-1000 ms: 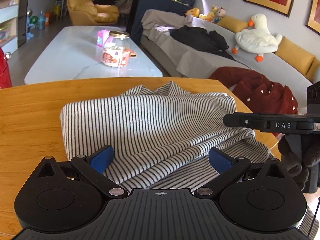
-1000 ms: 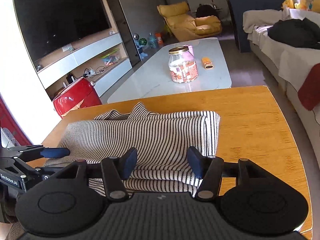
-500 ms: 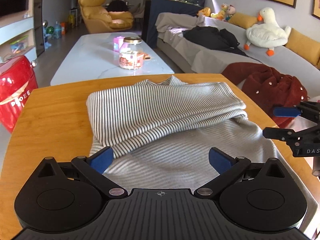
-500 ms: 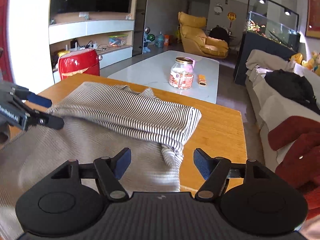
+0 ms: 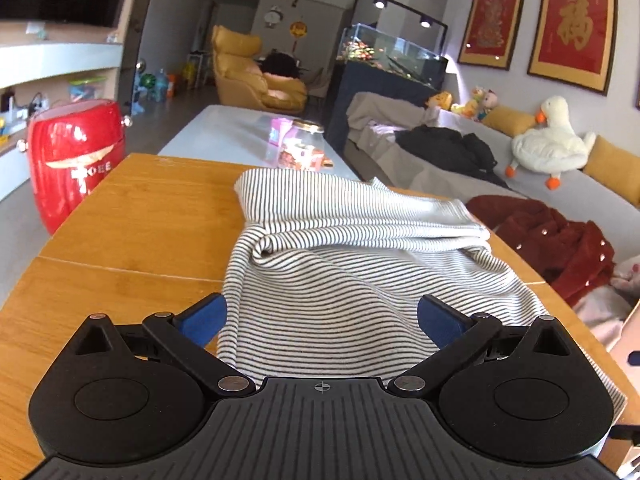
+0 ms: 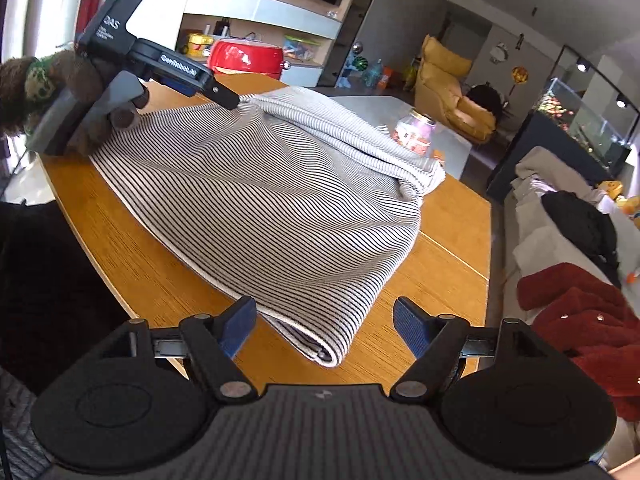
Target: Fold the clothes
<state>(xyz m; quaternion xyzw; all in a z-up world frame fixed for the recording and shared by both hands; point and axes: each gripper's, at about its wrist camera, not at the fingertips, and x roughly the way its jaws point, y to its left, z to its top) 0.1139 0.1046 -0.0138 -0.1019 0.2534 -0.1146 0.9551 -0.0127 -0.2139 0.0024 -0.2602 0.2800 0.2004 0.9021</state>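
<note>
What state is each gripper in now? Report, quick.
Left gripper: open, holding nothing, over the striped shirt.
Right gripper: open, holding nothing.

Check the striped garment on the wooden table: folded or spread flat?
Partly folded: the black-and-white striped knit garment has its far part doubled over, with a rolled fold edge nearest the right gripper.

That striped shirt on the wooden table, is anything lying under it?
The striped shirt lies folded on the wooden table, an upper layer doubled over a lower one. Bare wood shows all around it. Whatever might sit beneath the cloth is covered, so I cannot tell.
</note>
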